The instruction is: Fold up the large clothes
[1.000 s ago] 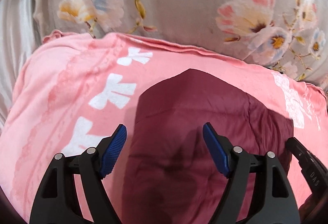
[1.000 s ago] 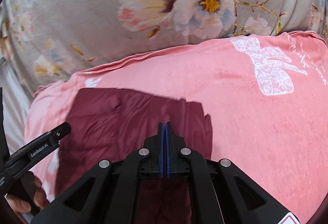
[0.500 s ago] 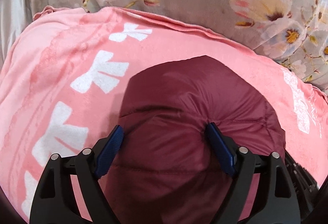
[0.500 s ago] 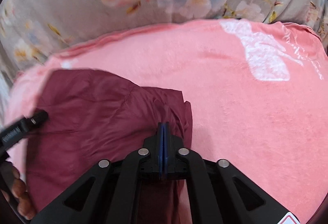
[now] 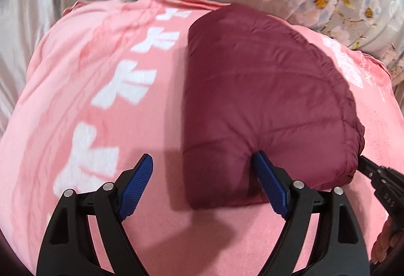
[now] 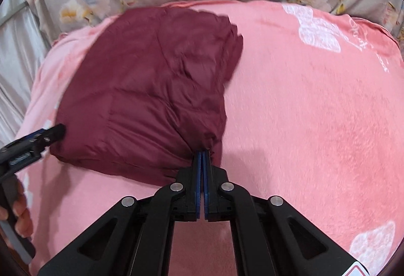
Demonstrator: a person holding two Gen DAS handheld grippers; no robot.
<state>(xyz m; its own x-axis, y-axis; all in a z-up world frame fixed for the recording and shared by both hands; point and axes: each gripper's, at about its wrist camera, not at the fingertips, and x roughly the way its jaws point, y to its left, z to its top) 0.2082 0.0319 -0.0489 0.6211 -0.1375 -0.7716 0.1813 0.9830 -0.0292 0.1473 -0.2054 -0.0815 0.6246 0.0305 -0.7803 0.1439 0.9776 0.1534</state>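
Though the maroon padded jacket [image 5: 265, 99] already lies as a compact bundle on the pink blanket [image 5: 88, 99], the right gripper [image 6: 202, 160] pinches its near corner while the left gripper's [image 5: 202, 182] fingers are opening, one dug into the near edge; release and tidying seemingly remain.

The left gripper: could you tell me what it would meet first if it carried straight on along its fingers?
Most likely the maroon puffer jacket: the left gripper has its jaws opening around the jacket's near edge. The pink blanket lies just beneath, though depth is hard to judge.
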